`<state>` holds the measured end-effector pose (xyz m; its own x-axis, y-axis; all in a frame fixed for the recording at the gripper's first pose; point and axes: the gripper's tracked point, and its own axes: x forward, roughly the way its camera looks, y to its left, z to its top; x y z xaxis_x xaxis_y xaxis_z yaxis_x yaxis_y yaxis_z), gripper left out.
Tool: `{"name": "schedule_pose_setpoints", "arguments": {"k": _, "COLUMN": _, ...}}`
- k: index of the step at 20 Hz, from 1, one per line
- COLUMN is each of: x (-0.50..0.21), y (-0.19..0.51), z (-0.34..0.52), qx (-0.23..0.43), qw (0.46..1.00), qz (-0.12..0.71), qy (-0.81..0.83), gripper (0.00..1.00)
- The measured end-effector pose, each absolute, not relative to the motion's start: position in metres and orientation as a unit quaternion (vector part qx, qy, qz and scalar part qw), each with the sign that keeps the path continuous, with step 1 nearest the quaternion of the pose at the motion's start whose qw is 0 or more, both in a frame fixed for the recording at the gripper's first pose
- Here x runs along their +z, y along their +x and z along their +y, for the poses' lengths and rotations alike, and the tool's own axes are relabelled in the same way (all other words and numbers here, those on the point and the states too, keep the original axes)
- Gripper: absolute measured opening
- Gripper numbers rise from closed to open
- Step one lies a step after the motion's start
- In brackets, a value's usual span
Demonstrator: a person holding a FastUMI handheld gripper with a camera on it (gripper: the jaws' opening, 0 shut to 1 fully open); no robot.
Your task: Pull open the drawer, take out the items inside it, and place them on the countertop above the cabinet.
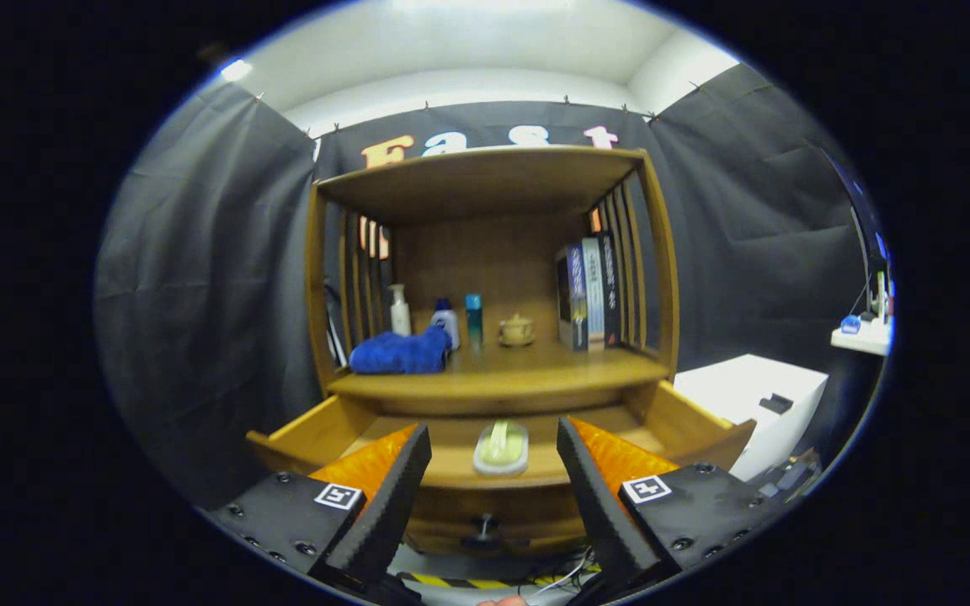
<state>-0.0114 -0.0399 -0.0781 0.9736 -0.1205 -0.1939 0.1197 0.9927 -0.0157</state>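
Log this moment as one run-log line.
drawer: pulled open | soap dish: lying in drawer, beyond fingers | gripper: open, holding nothing | countertop: soap dish not yet on it

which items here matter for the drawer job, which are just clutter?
Job: open drawer; pale soap dish inside it, between the open hand-held gripper fingers; countertop.
Clutter: blue towel, three bottles, small lidded pot, books.
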Motion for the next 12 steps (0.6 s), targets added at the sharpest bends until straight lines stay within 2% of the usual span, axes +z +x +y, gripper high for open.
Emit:
{"name": "schedule_pose_setpoints", "arguments": {"k": 6, "x": -0.064, "y": 0.08, "z": -0.056, "qx": -0.056, "qw": 0.984, "qz": 0.171, "qy": 0.012, "gripper": 0.96}}
{"name": "schedule_pose_setpoints", "arguments": {"k": 12, "x": -0.126, "y": 0.137, "z": -0.056, "qx": -0.073, "qw": 0.947, "qz": 0.309, "qy": 0.052, "gripper": 0.96}}
